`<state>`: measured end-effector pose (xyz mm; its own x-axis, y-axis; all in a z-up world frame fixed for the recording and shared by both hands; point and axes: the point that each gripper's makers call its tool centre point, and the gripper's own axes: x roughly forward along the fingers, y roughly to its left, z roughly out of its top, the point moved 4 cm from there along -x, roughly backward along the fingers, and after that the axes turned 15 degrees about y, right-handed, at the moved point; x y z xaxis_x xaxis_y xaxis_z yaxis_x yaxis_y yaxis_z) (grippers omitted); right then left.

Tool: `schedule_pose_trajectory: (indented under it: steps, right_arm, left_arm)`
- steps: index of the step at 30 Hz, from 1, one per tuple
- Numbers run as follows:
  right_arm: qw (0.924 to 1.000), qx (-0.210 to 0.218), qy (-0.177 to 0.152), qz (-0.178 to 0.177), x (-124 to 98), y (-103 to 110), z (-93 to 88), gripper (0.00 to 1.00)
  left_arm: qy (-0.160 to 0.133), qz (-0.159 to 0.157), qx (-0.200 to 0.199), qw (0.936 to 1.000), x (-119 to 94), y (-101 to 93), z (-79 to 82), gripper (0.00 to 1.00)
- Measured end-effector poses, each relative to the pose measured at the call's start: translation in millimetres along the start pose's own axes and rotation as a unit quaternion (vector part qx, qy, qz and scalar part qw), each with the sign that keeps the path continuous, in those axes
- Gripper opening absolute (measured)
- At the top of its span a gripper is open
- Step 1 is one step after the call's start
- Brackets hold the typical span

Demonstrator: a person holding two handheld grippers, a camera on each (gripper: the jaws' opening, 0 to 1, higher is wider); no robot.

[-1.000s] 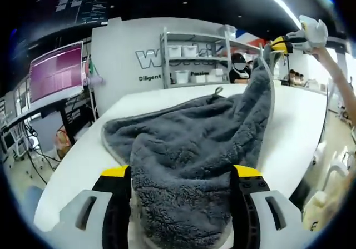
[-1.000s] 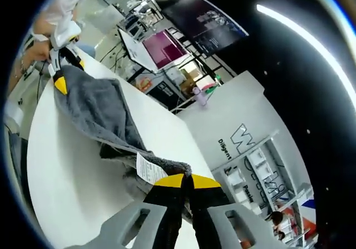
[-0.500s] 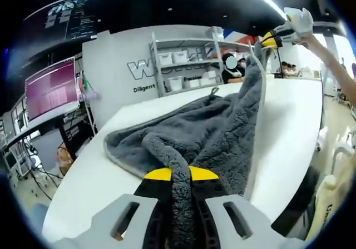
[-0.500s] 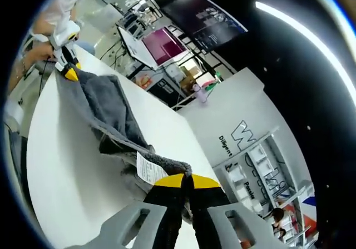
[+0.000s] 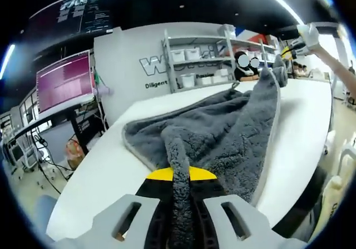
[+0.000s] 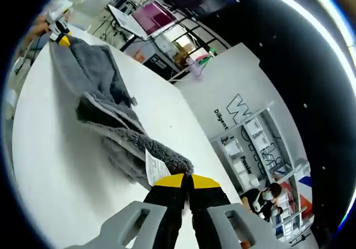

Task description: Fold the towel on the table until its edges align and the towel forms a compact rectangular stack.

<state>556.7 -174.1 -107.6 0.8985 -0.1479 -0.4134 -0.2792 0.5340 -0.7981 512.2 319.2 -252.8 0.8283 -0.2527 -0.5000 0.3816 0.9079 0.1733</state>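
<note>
Item: grey fleece towel with a paler bound hem point(image 5: 222, 127), lying rumpled across the centre of the left gripper view on the white oval bench point(image 5: 94, 177); in the right gripper view it runs from upper left to lower centre as a long bunched strip.

Left tool point(image 5: 181, 174): yellow-tipped black jaws, lower centre of its view, clenched on a pinched ridge of towel edge. The same tool appears small at the upper left of the right gripper view, at the towel's far end.

Right tool point(image 6: 187, 180): jaws closed tight at lower centre of its view, grasping a towel corner just beside the white care label point(image 6: 152, 168). It appears at the upper right of the left gripper view, holding the far corner raised.

Surroundings: metal shelving with white boxes point(image 5: 200, 60) upper centre; magenta monitor screen point(image 5: 64, 82) upper left.

Stage, as judged: the towel is stretched between both tools, not yet laid flat or folded.

Handling advice: keep both grips firm, draw the held edge taut so the slack fleece spreads, then carry both corners over together, level with one another, to the opposite hem. Lower them evenly so the hems meet. Keep the cloth well inside the bench rim.
</note>
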Motion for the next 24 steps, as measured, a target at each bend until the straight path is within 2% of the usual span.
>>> schedule_pose_trajectory:
  steps: [7, 12, 15, 19, 21, 24]
  right_arm:
    - [0.9986, 0.015, 0.049, -0.012, 13, -17, -43.1, 0.00]
    - [0.9955, 0.013, 0.090, -0.027, 24, -33, -73.3, 0.00]
    - [0.9912, -0.003, 0.126, -0.040, 34, -40, -91.6, 0.00]
    - [0.9869, -0.016, 0.153, -0.048, 49, -46, -107.3, 0.00]
    - [0.9824, -0.033, 0.174, -0.059, 55, -52, -116.5, 0.00]
    - [0.9806, -0.033, 0.183, -0.061, 63, -57, -125.0, 0.00]
  left_arm:
    - [0.001, 0.003, 0.002, 1.0000, 0, 0.8, -0.6, 0.05]
    - [0.000, 0.001, 0.001, 1.0000, 0, 1.3, -1.0, 0.05]
    - [0.000, 0.001, 0.001, 1.0000, 0, 1.1, -1.2, 0.05]
    - [-0.001, -0.002, 0.000, 1.0000, -1, 0.9, -1.7, 0.04]
    - [-0.002, -0.003, -0.001, 1.0000, -1, 1.2, -2.1, 0.04]
    - [-0.003, -0.007, -0.003, 1.0000, -1, 1.6, -2.4, 0.04]
